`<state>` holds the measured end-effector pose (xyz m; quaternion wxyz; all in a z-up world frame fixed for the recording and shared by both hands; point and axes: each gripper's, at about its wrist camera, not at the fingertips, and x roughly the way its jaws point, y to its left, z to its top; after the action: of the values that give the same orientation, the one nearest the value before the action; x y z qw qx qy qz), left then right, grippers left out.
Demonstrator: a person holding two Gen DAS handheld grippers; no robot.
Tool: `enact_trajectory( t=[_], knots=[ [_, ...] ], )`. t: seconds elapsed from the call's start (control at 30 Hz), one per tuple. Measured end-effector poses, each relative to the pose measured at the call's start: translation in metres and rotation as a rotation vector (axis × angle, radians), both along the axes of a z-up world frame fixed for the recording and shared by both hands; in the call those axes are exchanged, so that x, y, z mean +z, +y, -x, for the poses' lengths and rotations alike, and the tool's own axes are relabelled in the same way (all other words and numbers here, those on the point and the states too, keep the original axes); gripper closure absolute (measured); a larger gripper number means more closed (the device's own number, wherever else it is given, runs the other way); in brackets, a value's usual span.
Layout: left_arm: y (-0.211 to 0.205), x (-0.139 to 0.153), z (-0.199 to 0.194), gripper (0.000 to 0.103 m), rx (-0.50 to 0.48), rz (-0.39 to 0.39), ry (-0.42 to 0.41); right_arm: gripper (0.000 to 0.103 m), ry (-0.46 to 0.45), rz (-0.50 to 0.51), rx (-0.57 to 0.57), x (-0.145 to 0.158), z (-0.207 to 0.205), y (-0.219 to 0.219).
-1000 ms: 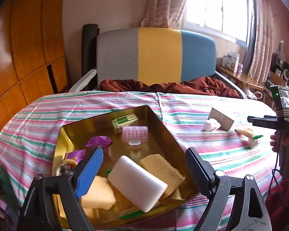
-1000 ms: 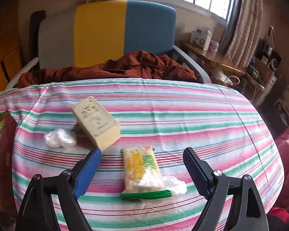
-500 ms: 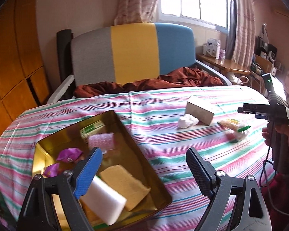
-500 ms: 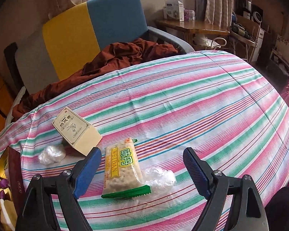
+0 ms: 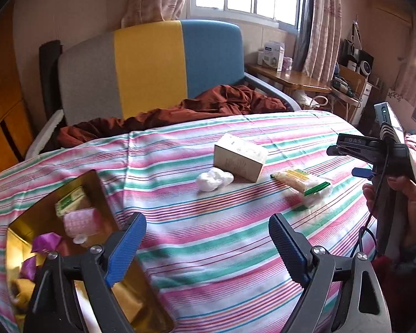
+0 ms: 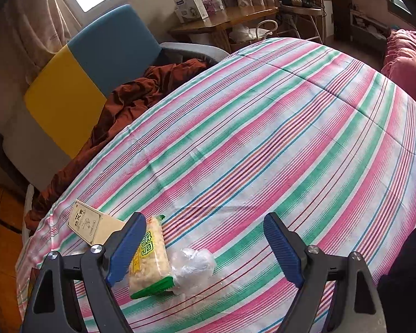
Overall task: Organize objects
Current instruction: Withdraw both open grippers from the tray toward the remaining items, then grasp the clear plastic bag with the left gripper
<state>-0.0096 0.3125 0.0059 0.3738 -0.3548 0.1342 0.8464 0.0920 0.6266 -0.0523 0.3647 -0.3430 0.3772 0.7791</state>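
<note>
A gold tray (image 5: 102, 194) sits at the lower left on the striped cloth, holding a green-white box (image 5: 69, 201), a pink roller (image 5: 80, 220), purple wrappers and yellow sponges. My left gripper (image 5: 205, 219) hangs open over bare cloth, right of the tray. Beyond it lie a beige box (image 5: 240, 156), a white plastic wad (image 5: 214, 179) and a snack packet (image 5: 299, 179). A hand holds my right gripper (image 5: 346, 161) at the right edge. In the right wrist view that gripper (image 6: 205, 219) is open, its left finger over the snack packet (image 6: 149, 260), with a clear wad (image 6: 192, 260) and the beige box (image 6: 93, 223) nearby.
A grey, yellow and blue chair (image 5: 149, 63) with a rust-brown blanket (image 5: 208, 105) stands behind the table. A wooden side table (image 5: 288, 76) with boxes is under the window. Wooden cabinets line the left wall, and pink bedding (image 6: 405, 63) lies at the right.
My left gripper has swung right, off the tray and toward the box and packet. My right gripper has rolled and shifted, so the snack packet now lies by its left finger.
</note>
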Motion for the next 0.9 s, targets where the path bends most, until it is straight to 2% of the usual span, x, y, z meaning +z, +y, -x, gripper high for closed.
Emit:
enact_trajectory(
  t=[0.27, 0.47, 0.9],
  knots=[
    [0.035, -0.027, 0.031, 0.013, 0.013, 0.052, -0.091, 0.015, 0.032, 0.047, 0.03, -0.003, 0.001, 0.004],
    [0.057, -0.047, 0.061, 0.019, 0.044, 0.082, -0.15, 0.015, 0.034, 0.068, 0.074, -0.006, 0.007, 0.0],
    [0.111, -0.081, 0.112, 0.021, 0.082, 0.128, -0.189, 0.015, 0.056, 0.087, 0.088, -0.007, 0.009, 0.001]
  ],
)
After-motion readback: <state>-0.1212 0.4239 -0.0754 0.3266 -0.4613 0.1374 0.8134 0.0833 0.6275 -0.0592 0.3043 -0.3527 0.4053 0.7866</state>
